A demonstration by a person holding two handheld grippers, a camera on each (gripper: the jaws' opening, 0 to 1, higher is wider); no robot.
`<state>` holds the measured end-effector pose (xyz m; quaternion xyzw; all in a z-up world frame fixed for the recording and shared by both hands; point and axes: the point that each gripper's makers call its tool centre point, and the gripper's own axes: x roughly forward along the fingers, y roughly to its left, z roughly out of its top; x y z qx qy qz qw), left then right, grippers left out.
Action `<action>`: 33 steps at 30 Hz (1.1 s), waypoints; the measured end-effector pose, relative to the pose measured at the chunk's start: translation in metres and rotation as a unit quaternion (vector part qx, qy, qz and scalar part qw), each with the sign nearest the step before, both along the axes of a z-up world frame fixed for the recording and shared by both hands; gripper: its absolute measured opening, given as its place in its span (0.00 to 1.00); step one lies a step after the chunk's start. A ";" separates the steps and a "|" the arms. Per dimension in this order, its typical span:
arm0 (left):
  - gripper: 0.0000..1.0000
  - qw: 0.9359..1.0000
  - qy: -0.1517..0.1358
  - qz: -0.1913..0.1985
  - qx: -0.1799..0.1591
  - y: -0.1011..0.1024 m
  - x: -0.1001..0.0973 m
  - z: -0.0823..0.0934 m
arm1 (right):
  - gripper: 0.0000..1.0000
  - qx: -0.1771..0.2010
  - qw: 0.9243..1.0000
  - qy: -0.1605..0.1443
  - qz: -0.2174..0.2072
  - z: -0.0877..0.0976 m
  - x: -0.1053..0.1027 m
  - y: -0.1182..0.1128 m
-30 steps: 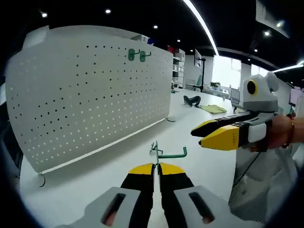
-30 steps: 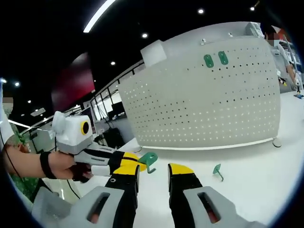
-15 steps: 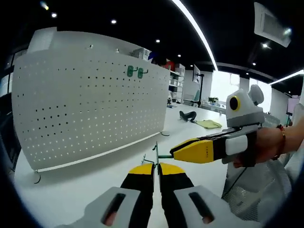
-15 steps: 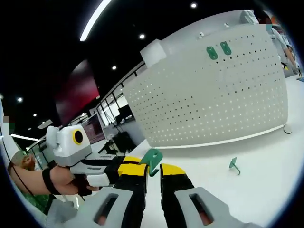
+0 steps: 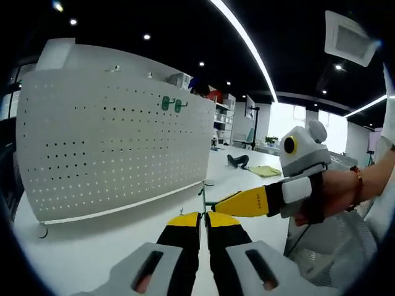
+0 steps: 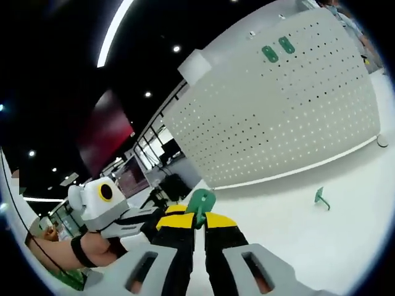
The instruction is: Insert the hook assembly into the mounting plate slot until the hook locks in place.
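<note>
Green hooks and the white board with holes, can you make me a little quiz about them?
1. True or false: the right gripper is wide open and holds nothing.
2. How many green hooks hang on the pegboard? A one, B two, C five.
3. Fill the gap: a spare hook lies on the white ____.

Key: 1 false, it is shut on the hook assembly. 2 B. 3 table.

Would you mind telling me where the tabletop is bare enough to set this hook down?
Bare table runs from the pegboard's foot to the grippers, except one loose green hook. It is crowded where the left gripper and right gripper meet on the held hook.
</note>
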<state>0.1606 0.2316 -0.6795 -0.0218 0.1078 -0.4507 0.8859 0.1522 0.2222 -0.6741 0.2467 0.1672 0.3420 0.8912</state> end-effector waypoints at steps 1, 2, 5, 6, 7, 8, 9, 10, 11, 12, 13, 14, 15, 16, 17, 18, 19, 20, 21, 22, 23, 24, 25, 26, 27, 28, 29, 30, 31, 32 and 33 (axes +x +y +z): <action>0.03 1.000 -0.002 -0.002 -0.003 0.000 0.000 0.001 | 0.03 0.001 1.000 -0.001 0.000 0.000 0.000 0.000; 0.03 1.000 0.001 -0.002 -0.008 0.000 0.000 0.002 | 0.03 0.007 1.000 -0.002 0.001 0.003 -0.001 0.000; 0.03 1.000 -0.007 -0.006 -0.011 -0.002 -0.001 0.004 | 0.03 0.021 1.000 0.008 0.000 0.004 -0.002 -0.001; 0.04 1.000 -0.010 -0.008 -0.010 -0.002 -0.002 0.004 | 0.03 0.026 1.000 0.012 0.000 0.005 -0.002 -0.001; 0.04 1.000 -0.011 -0.010 -0.012 -0.003 -0.002 0.005 | 0.03 0.032 0.999 0.017 -0.002 0.005 -0.003 -0.002; 0.04 1.000 -0.012 -0.011 -0.015 -0.003 -0.003 0.005 | 0.03 0.042 0.999 0.020 -0.003 0.007 -0.003 -0.001; 0.04 1.000 -0.014 -0.010 -0.023 -0.003 -0.002 0.007 | 0.03 0.048 0.999 0.022 -0.004 0.008 -0.003 -0.002; 0.04 1.000 -0.015 -0.009 -0.025 -0.003 -0.003 0.008 | 0.03 0.061 0.998 0.031 -0.008 0.010 -0.003 -0.002; 0.04 0.999 -0.022 -0.012 -0.025 -0.003 -0.004 0.009 | 0.02 0.061 0.998 0.032 -0.015 0.010 -0.002 -0.004; 0.04 0.999 -0.024 -0.013 -0.025 -0.004 -0.005 0.010 | 0.02 0.056 0.998 0.027 -0.016 0.011 -0.002 -0.005; 0.05 0.999 -0.025 -0.012 -0.023 -0.004 -0.004 0.010 | 0.01 0.035 0.999 0.015 -0.013 0.011 -0.002 -0.004; 0.05 0.999 -0.026 -0.013 -0.016 -0.005 -0.004 0.009 | 0.01 0.017 1.000 0.008 -0.012 0.010 -0.002 -0.004; 0.05 1.000 -0.026 -0.013 -0.011 -0.005 -0.004 0.007 | 0.01 0.018 1.000 0.014 -0.012 0.011 -0.002 -0.001; 0.05 1.000 -0.024 -0.012 -0.011 -0.004 -0.003 0.007 | 0.01 0.017 1.000 0.014 -0.012 0.011 -0.002 0.000; 0.05 1.000 -0.023 -0.011 -0.014 -0.003 -0.003 0.007 | 0.01 0.013 1.000 0.012 -0.014 0.012 -0.001 0.000; 0.05 1.000 -0.017 -0.008 -0.022 -0.001 -0.002 0.008 | 0.01 0.009 1.000 0.007 -0.012 0.013 -0.001 0.001; 0.06 1.000 -0.015 -0.008 -0.022 0.000 -0.002 0.009 | 0.01 0.005 1.000 0.003 -0.008 0.014 -0.002 0.003; 0.06 1.000 -0.016 -0.008 -0.023 0.000 -0.002 0.009 | 0.01 0.005 1.000 0.003 -0.009 0.015 -0.001 0.003; 0.06 1.000 -0.018 -0.007 -0.022 0.001 -0.002 0.010 | 0.01 -0.002 1.000 -0.003 -0.011 0.015 0.000 0.003; 0.07 1.000 -0.018 -0.007 -0.019 0.002 -0.002 0.009 | 0.01 -0.009 1.000 -0.007 -0.011 0.015 0.002 0.003; 0.07 1.000 -0.016 -0.006 -0.018 0.003 -0.002 0.009 | 0.01 -0.013 1.000 -0.004 -0.012 0.015 0.003 0.003; 0.07 1.000 -0.016 -0.005 -0.017 0.005 -0.002 0.009 | 0.01 -0.012 1.000 -0.006 -0.011 0.016 0.004 0.003; 0.08 1.000 -0.015 -0.003 -0.016 0.006 -0.001 0.009 | 0.01 -0.010 1.000 -0.008 -0.015 0.018 0.005 0.002; 0.09 1.000 -0.016 -0.001 -0.017 0.008 -0.001 0.010 | 0.01 -0.016 1.000 -0.011 -0.019 0.019 0.007 0.001; 0.11 1.000 -0.017 0.004 -0.018 0.010 -0.001 0.011 | 0.01 -0.021 1.000 -0.015 -0.018 0.021 0.008 0.002; 0.12 1.000 -0.017 0.007 -0.019 0.012 0.000 0.012 | 0.01 -0.020 1.000 -0.016 -0.019 0.021 0.009 0.002; 0.12 1.000 -0.015 0.011 -0.022 0.015 0.001 0.011 | 0.01 -0.023 0.999 -0.021 -0.027 0.023 0.012 0.001; 0.13 1.000 -0.013 0.013 -0.023 0.016 0.001 0.011 | 0.01 -0.028 0.999 -0.028 -0.031 0.024 0.013 0.001; 0.14 0.999 -0.013 0.016 -0.025 0.018 0.000 0.011 | 0.01 -0.033 0.998 -0.034 -0.034 0.025 0.015 0.000; 0.16 0.999 -0.014 0.020 -0.026 0.020 0.000 0.012 | 0.01 -0.041 0.998 -0.036 -0.038 0.025 0.016 0.000; 0.17 0.999 -0.016 0.023 -0.028 0.022 -0.001 0.013 | 0.01 -0.059 0.997 -0.042 -0.039 0.025 0.017 -0.001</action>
